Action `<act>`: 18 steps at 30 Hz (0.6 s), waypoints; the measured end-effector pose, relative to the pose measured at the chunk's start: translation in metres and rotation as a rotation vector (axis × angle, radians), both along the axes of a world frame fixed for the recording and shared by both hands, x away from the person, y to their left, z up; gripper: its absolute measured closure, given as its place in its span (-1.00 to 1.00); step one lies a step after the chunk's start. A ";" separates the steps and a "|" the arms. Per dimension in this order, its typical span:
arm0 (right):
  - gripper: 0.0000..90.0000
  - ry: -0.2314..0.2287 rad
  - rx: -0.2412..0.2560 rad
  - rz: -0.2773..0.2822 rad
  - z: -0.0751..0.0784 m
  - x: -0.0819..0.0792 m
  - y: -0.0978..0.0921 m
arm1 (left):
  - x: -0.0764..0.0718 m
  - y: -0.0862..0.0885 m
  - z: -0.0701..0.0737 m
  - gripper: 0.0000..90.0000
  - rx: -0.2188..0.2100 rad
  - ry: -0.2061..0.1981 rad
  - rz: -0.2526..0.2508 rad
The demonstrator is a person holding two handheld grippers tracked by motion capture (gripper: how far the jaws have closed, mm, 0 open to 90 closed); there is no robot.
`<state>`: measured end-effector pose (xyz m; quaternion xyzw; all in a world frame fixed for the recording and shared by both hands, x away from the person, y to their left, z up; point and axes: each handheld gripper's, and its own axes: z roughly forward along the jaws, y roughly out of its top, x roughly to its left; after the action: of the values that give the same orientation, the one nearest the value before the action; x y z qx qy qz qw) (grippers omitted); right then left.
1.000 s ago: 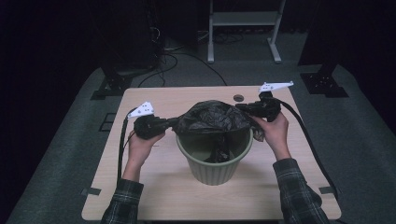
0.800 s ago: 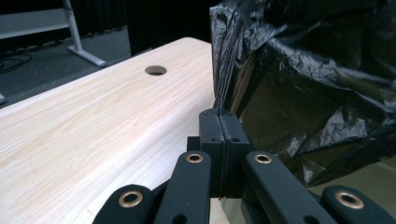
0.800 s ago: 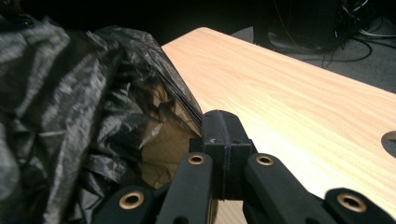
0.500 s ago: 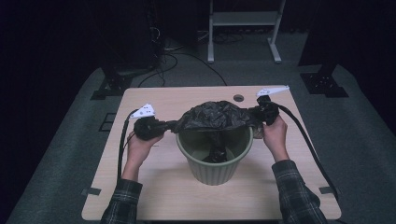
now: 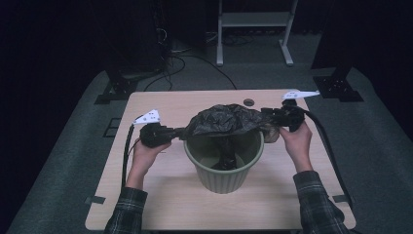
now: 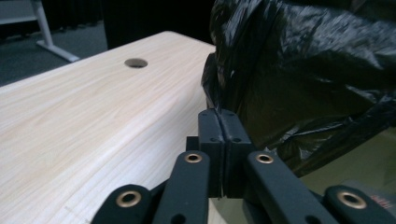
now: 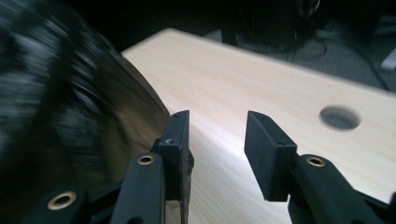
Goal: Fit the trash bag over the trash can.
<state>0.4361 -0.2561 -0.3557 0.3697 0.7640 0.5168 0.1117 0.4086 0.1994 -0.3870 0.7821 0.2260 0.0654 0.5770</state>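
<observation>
No text, label or number can be read anywhere.

Both forearms enter from the bottom in plaid sleeves, spread wide apart; left hand (image 5: 146,152) grips the left gripper (image 5: 179,132), which points inward to the right, its 2 jaws pressed tight together; right hand (image 5: 295,140) holds the right gripper (image 5: 265,117) pointing inward left, jaws parted with a clear gap.

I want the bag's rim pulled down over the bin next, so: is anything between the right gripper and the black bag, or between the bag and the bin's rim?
Nothing visible. The right gripper is open right beside the black bag, bare table between its jaws. The bag drapes over the green bin; the left gripper is shut on its edge.
</observation>
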 end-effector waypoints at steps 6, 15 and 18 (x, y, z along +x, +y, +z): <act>0.22 -0.095 0.089 0.013 0.039 -0.028 -0.025 | -0.005 0.005 0.011 0.21 -0.049 -0.027 -0.024; -0.09 -0.156 0.152 0.137 0.065 -0.058 -0.026 | -0.023 0.023 0.039 -0.45 -0.113 -0.094 -0.123; -0.16 -0.144 0.137 0.158 0.063 -0.060 -0.023 | -0.031 0.021 0.047 -0.51 -0.163 -0.105 -0.184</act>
<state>0.3758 -0.2788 -0.2930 0.2770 0.7438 0.6001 0.0998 0.3781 0.2206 -0.3397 0.7456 0.1271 0.0344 0.6533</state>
